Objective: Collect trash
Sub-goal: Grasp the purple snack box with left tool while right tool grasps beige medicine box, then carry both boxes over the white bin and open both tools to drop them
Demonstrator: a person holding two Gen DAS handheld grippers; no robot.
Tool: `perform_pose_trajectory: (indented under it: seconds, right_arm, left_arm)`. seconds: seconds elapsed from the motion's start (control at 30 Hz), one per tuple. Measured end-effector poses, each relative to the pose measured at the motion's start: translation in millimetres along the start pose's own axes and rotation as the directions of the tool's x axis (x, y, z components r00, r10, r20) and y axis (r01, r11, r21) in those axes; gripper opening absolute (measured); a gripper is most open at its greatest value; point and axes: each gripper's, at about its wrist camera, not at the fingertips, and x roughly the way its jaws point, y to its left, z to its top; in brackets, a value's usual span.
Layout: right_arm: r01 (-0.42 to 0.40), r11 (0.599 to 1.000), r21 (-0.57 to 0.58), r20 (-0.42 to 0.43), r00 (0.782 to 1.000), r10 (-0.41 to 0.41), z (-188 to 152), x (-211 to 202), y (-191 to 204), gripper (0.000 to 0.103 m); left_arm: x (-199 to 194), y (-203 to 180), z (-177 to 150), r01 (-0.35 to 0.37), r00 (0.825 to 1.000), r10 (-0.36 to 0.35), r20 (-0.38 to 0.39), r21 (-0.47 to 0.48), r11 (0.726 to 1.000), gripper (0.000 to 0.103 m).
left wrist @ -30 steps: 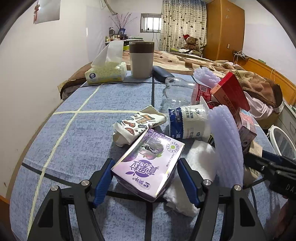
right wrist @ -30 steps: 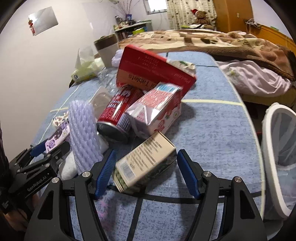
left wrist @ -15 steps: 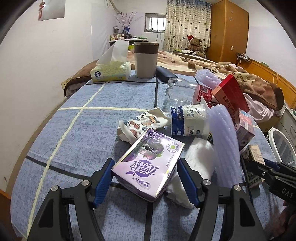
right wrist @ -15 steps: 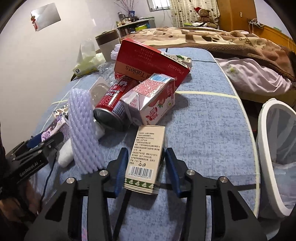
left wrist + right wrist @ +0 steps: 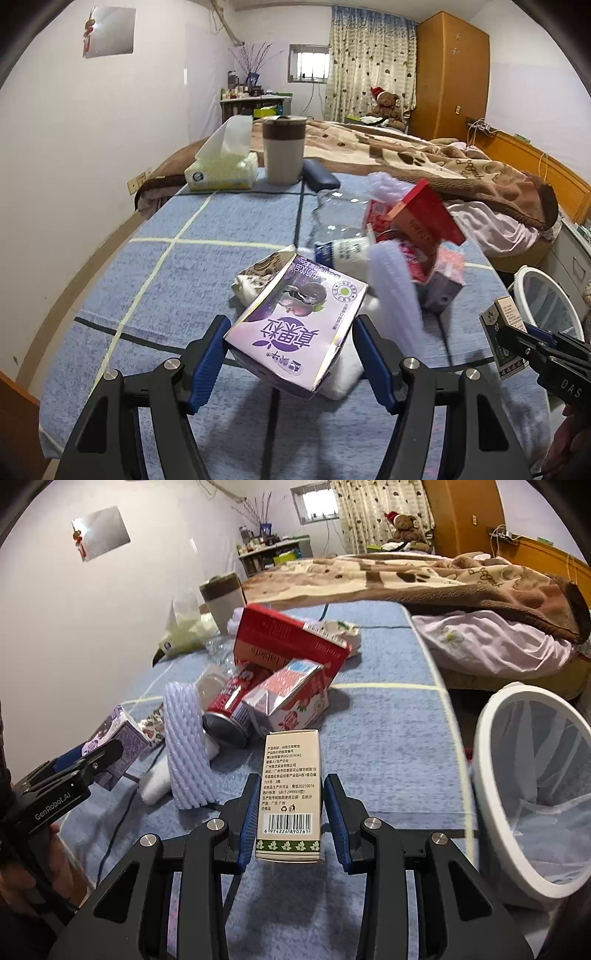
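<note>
A bedroom table [image 5: 207, 258] strewn with trash: the left gripper [image 5: 291, 354] pinches a purple carton [image 5: 295, 325], the right gripper [image 5: 291, 816], closing, squeezes a small box [image 5: 290, 794] beside the white bin [image 5: 491, 738]. Either could slip if tilted.

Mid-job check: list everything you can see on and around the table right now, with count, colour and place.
purple carton: 1, between left gripper's fingers
beige box: 1, between right gripper's fingers
red box: 1, atop pile
red can: 1, in pile
pink carton: 1, beside can
foam sleeve: 1, lilac, pile's near side
tissue pack: 1, yellow, far end
cup: 1, grey-brown, far end
bin: 1, white, right of table
left gripper: 1
right gripper: 1, closing
</note>
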Motion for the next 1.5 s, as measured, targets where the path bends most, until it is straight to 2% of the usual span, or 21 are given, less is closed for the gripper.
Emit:
perform_pose_trajectory:
  seconds: [0.4, 0.73, 1.0, 1.27, 1.4, 1.5]
  right_arm:
    - [0.056, 0.996, 0.068, 0.071, 0.996, -0.061, -3.9, -36.5, -45.3, 0.036]
    - [0.139, 0.978, 0.158, 0.097, 0.983, -0.155, -11.3, -58.2, -93.6, 0.036]
    - [0.198, 0.953, 0.228, 0.085, 0.971, -0.222, -20.2, -66.3, -131.8, 0.036]
    - [0.243, 0.930, 0.277, 0.056, 0.962, -0.268, -26.7, -70.3, -163.9, 0.036]
    - [0.258, 0.922, 0.289, 0.035, 0.960, -0.279, -30.4, -69.1, -173.9, 0.036]
    - [0.267, 0.917, 0.296, 0.017, 0.959, -0.284, -33.3, -69.2, -180.5, 0.036]
  left_arm:
    - [-12.3, -66.3, 15.4, 0.106, 0.994, -0.108, 0.022, 0.092, 0.990, 0.068]
    - [0.0, -145.3, 16.9, 0.242, 0.970, -0.242, -0.026, 0.205, 0.948, 0.068]
    - [12.5, -206.5, 14.8, 0.356, 0.934, -0.348, -0.078, 0.273, 0.894, 0.068]
    - [26.1, -260.1, 11.0, 0.477, 0.878, -0.455, -0.147, 0.312, 0.821, 0.068]
    - [40.1, -283.2, 7.5, 0.521, 0.854, -0.482, -0.196, 0.316, 0.793, 0.068]
    - [49.0, -297.6, 4.7, 0.535, 0.845, -0.488, -0.219, 0.324, 0.780, 0.068]
